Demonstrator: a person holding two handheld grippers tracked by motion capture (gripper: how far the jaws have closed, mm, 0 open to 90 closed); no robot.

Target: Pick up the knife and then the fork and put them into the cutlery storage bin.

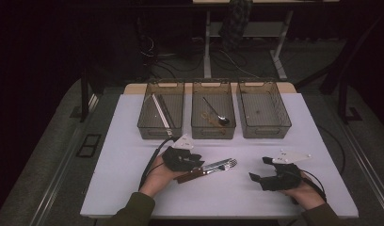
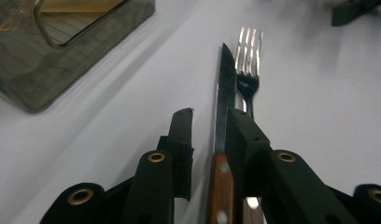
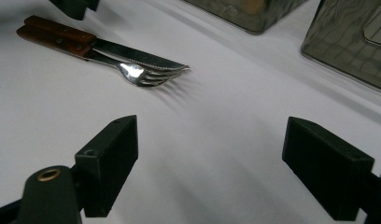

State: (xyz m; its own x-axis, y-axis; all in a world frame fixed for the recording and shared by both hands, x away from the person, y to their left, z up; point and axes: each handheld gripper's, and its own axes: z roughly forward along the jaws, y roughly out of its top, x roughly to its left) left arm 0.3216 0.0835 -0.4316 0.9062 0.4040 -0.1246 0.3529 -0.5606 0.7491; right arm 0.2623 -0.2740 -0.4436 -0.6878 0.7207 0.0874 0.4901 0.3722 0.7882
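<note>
A knife (image 2: 224, 107) and fork (image 2: 248, 65), handles toward the bench's near edge, are straddled by the slightly parted left claw (image 2: 209, 135); the right claw (image 3: 226, 163) is held apart, farther off.

White table (image 1: 133, 188) bearing three wire bins (image 1: 212, 115) beyond the left gripper (image 1: 192, 161), knife (image 2: 224, 93) and fork (image 2: 249, 56) lying between its jaws.

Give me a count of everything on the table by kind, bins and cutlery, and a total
Bins: 3
Knives: 1
Forks: 1
Spoons: 1, in the middle bin
Metal strips: 1 pair, in the left bin; too dim to identify
Total: 7 kinds-counted items
</note>
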